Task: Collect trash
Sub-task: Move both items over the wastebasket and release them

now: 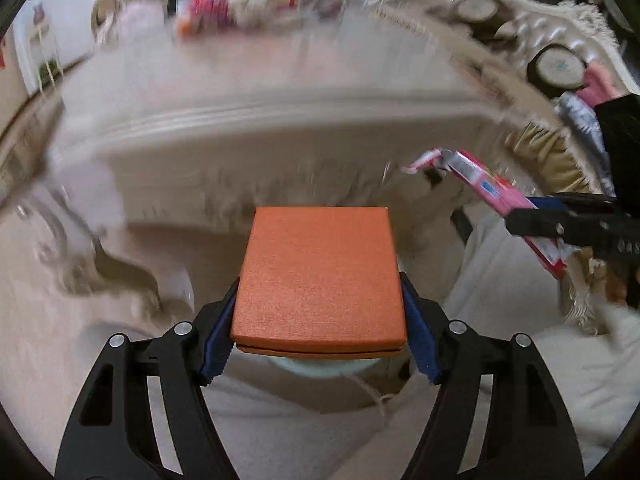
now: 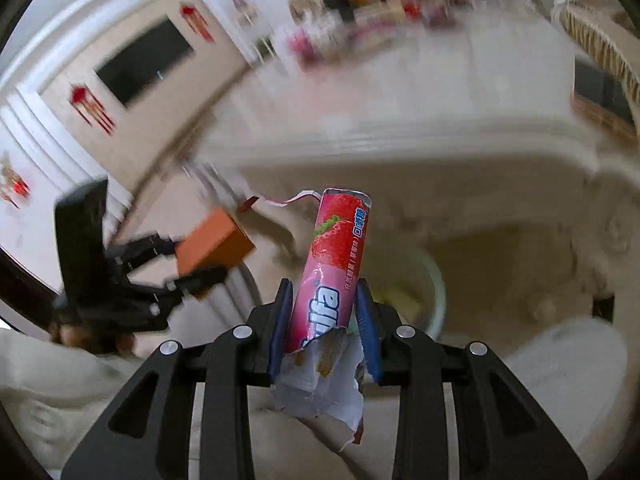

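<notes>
Left wrist view: the room behind is motion-blurred. The left tool (image 1: 320,320) clenches a flat orange box (image 1: 320,276) by its sides, hiding most of a pale bin (image 1: 320,366) below.

Right wrist view: the right tool (image 2: 324,320) grips a torn pink candy wrapper (image 2: 332,272) upright, beside the bin (image 2: 432,300).

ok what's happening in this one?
Trash pickup, mid-carry. The left gripper is clamped on a flat orange box, and the right gripper is clamped on a torn pink candy wrapper. Both are held in the air near a pale round bin, visible below the right gripper. Nothing has been dropped in yet. The background is motion-blurred, so the room beyond is hard to read.
</notes>
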A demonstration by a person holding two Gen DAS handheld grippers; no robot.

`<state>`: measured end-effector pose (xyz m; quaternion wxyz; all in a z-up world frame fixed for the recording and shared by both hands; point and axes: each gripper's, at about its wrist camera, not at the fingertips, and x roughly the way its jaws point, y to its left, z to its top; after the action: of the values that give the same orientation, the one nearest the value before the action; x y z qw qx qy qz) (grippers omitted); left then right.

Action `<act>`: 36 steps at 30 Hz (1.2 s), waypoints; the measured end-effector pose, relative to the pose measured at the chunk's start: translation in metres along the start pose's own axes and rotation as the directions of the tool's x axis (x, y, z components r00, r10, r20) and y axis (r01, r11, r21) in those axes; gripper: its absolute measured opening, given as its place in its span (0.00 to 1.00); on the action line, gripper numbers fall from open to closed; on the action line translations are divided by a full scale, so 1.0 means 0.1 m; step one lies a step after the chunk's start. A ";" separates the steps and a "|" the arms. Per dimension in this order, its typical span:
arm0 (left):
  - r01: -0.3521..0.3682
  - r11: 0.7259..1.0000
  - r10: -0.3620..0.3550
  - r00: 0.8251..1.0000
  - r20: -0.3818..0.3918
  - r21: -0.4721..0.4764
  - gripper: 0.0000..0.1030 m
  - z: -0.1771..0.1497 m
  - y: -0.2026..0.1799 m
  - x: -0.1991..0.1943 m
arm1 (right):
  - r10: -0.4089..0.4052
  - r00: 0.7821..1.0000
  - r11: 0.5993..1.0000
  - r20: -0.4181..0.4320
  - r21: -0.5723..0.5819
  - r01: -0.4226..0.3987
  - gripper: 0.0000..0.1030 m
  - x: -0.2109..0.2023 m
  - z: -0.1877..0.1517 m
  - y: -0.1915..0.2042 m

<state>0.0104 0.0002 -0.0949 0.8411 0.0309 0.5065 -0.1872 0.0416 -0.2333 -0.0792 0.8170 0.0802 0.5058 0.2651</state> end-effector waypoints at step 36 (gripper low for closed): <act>-0.031 0.992 0.073 0.928 0.365 -0.119 0.82 1.72 0.54 -0.28 | -0.205 0.850 0.975 0.486 0.022 0.222 0.79 -0.56 1.74 -0.39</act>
<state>0.1621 0.0168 0.0048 0.9262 -0.0382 0.3485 -0.1386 0.1871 -0.2710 0.0318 0.9431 0.0733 0.2860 0.1530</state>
